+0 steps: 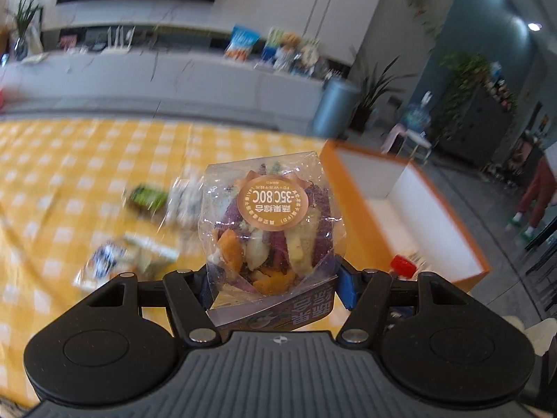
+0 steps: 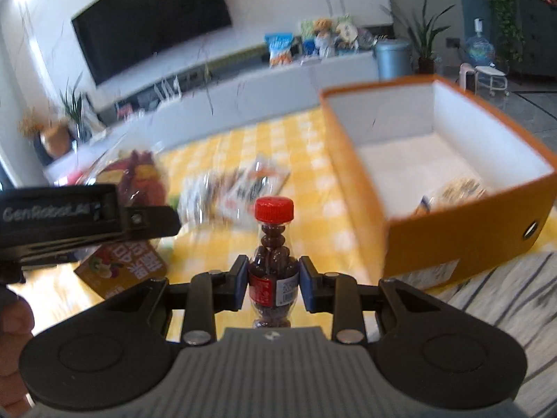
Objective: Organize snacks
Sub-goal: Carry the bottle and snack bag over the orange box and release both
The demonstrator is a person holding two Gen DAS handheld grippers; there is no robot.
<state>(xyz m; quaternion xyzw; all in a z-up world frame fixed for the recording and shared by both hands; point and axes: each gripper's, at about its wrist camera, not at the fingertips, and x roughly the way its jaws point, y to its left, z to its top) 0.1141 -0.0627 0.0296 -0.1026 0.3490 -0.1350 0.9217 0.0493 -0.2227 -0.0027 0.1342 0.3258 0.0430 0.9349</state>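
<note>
My left gripper (image 1: pixel 275 287) is shut on a clear bag of mixed dried fruit chips (image 1: pixel 269 230) with a round orange sticker, held above the yellow checked tablecloth (image 1: pixel 69 160). My right gripper (image 2: pixel 273 284) is shut on a small cola-shaped bottle of brown candies (image 2: pixel 273 250) with a red cap. The orange box (image 2: pixel 463 230) with white inside stands to the right; a snack packet (image 2: pixel 456 188) lies in it. The box also shows in the left wrist view (image 1: pixel 403 209). The left gripper and its bag show at left in the right wrist view (image 2: pixel 132 181).
Several loose snack packets lie on the cloth, blurred: a green one (image 1: pixel 148 196), a blue-white one (image 1: pixel 104 261), and clear ones (image 2: pixel 243 184). A red cap (image 1: pixel 403 266) shows by the box. A grey TV cabinet (image 2: pixel 243 83) with snacks stands behind.
</note>
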